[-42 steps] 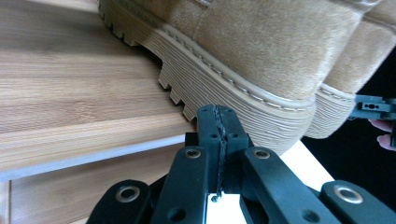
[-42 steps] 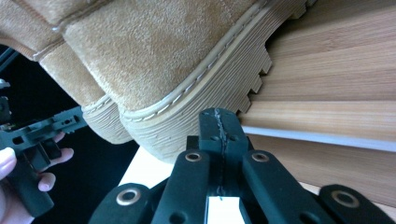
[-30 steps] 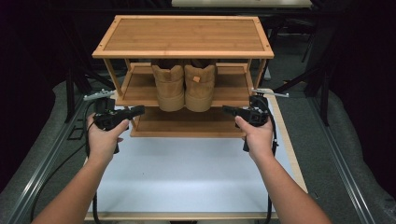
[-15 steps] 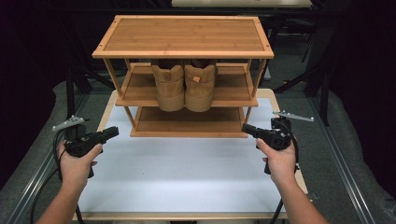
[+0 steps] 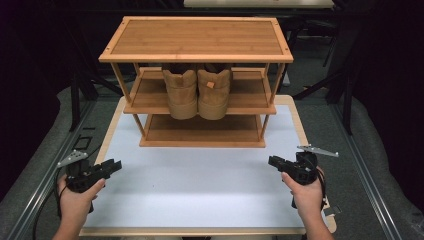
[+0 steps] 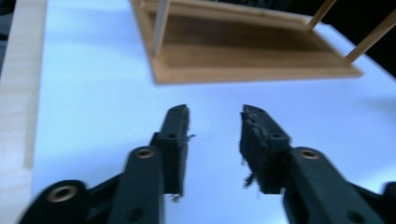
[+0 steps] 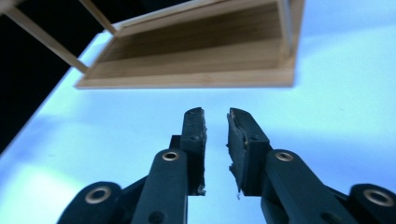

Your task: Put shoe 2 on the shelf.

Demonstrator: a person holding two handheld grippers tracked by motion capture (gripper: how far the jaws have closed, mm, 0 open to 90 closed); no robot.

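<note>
Left gripper (image 5: 114,165) and right gripper (image 5: 274,161), jaws slightly parted and empty; boots (image 5: 197,92) on rack (image 5: 195,40) lie ahead, midway between both.

Both tools pulled back from rack (image 5: 200,90): left tool (image 5: 114,165), right tool (image 5: 274,161)

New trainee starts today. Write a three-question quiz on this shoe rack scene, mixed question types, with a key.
1. True or false: the pair of boots stands on the top shelf of the bamboo rack.
2. Multiple choice: the left gripper is A) shut on a boot, B) open and empty, C) touching the rack.
3. Fill in: the right gripper is held above the ___ table surface.

Key: 1 false, they stand on the middle shelf; 2 B; 3 white.
</note>
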